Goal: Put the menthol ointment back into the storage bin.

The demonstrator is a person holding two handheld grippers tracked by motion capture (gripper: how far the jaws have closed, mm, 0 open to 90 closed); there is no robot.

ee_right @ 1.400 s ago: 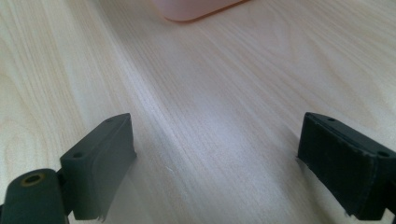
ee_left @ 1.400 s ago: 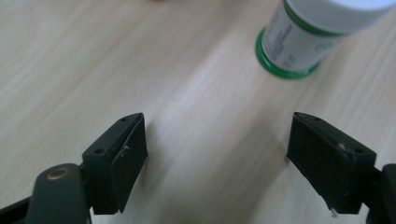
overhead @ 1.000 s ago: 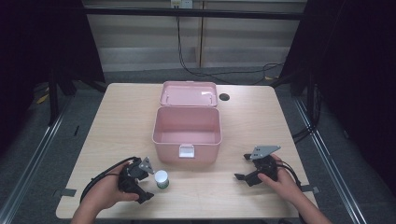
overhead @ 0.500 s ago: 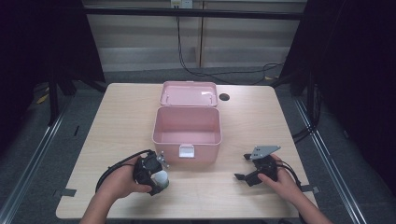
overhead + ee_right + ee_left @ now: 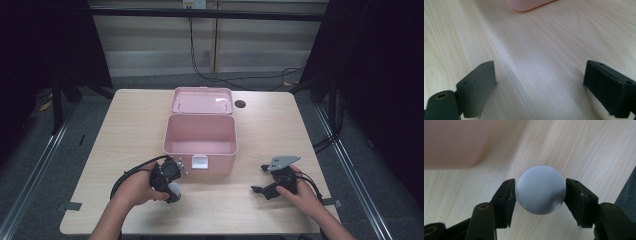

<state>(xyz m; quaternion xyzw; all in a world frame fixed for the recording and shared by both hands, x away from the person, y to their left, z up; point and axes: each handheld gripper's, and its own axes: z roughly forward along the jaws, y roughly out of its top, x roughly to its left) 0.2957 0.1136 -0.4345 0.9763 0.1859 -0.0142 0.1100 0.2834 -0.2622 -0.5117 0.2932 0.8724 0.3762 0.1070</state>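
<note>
Left hand [image 5: 134,186] curls low over the counter [image 5: 125,125], its tongs [image 5: 541,195] just closing and now pinching a pale grey round-topped object [image 5: 541,193] just before the open pink box [image 5: 200,142]. Right tongs [image 5: 540,90] rest wide apart, nothing between.

Table [image 5: 125,125]: light wood grain top, a round dark hole [image 5: 240,104] seen near its far right part.
Floor [image 5: 40,150]: grey, seen around the table.
Rails [image 5: 30,175]: 2 metal strips, laid along the floor at either side.
Cables [image 5: 240,80]: black, hung down the back wall and trailed over the floor behind the table.
Tape [image 5: 72,205]: grey piece, stuck at the near left edge.
</note>
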